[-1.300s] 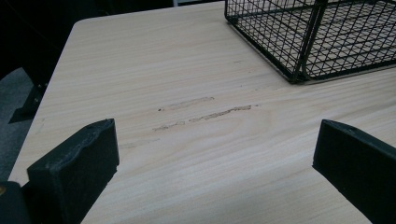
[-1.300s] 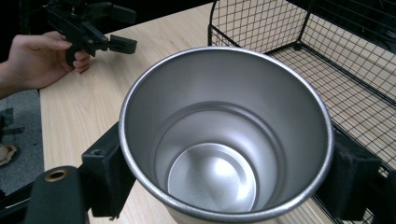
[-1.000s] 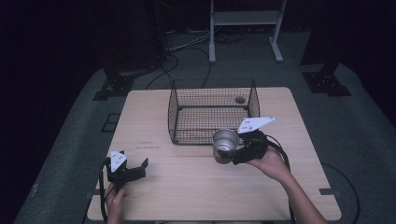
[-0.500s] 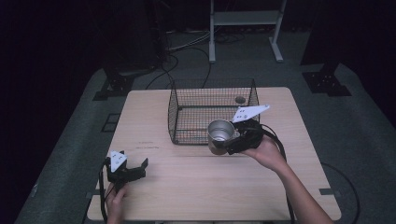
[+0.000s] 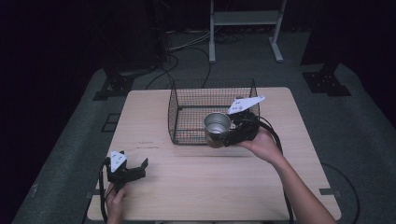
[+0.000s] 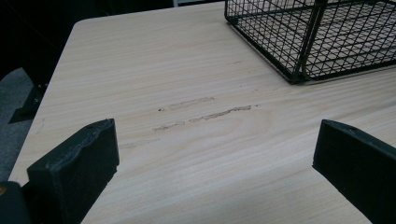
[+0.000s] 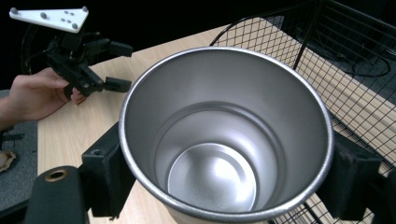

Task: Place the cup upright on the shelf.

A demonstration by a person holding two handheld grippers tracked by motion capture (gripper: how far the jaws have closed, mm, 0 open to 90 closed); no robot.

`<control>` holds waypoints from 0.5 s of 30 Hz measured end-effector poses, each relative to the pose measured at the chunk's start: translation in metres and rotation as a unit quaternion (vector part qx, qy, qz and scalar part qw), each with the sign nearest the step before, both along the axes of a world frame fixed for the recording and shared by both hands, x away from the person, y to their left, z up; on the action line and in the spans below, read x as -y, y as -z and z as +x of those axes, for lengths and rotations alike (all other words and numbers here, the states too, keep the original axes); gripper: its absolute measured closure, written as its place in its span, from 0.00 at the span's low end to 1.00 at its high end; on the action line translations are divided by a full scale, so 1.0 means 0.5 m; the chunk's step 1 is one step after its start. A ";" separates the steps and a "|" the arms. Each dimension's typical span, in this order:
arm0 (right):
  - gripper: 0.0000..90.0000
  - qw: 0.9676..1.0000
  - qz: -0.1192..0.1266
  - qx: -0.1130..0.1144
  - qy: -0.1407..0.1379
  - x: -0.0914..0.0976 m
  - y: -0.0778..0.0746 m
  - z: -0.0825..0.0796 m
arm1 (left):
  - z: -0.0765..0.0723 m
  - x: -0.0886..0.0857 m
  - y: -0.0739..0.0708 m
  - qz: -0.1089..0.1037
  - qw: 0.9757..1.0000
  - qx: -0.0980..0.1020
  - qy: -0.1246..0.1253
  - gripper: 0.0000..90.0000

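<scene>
The work in hand is judged to be the moving of the cup (image 5: 217,126) into the basket (image 5: 187,100). The cup is already picked up: it is clamped between the jaws of the right gripper (image 5: 223,138), one jaw at each side of its wall, as is seen closely in the right gripper view, where the cup (image 7: 224,135) is upright and empty. In the high view the cup is held above the desk (image 5: 154,186), at the front wall of the basket near its right corner, about at the height of the rim. Whether it has crossed the rim cannot be told for sure; it seems to be just over the front edge.

The basket stands at about 12 o'clock from the middle of the desk. Nothing else can be made out inside it.

The left gripper (image 5: 135,169) is kept low at about 8 o'clock on the desk, well apart from the basket. Its jaws are wide apart, and nothing is held between them; in the left gripper view only bare wood is seen between them.

So the grasp and the lift are done. What is left, by judgement, is that the cup is carried fully over the rim, lowered to the floor of the basket, and released.
</scene>
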State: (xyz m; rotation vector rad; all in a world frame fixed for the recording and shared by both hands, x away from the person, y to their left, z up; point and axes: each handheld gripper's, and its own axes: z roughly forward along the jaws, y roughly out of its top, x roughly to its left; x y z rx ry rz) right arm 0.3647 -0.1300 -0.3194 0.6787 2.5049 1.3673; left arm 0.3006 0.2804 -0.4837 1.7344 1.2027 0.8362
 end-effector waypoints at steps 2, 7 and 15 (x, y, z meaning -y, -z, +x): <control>0.20 1.000 0.000 -0.001 0.002 -0.002 -0.004 0.007 | 0.000 0.000 0.000 0.000 1.000 0.000 0.000 0.00; 0.20 1.000 -0.002 -0.003 0.009 -0.007 -0.009 0.029 | 0.000 -0.001 0.000 0.001 1.000 0.000 0.000 0.00; 0.20 1.000 -0.006 -0.002 0.024 -0.015 -0.017 0.061 | 0.000 -0.001 0.000 -0.001 1.000 0.002 0.000 0.00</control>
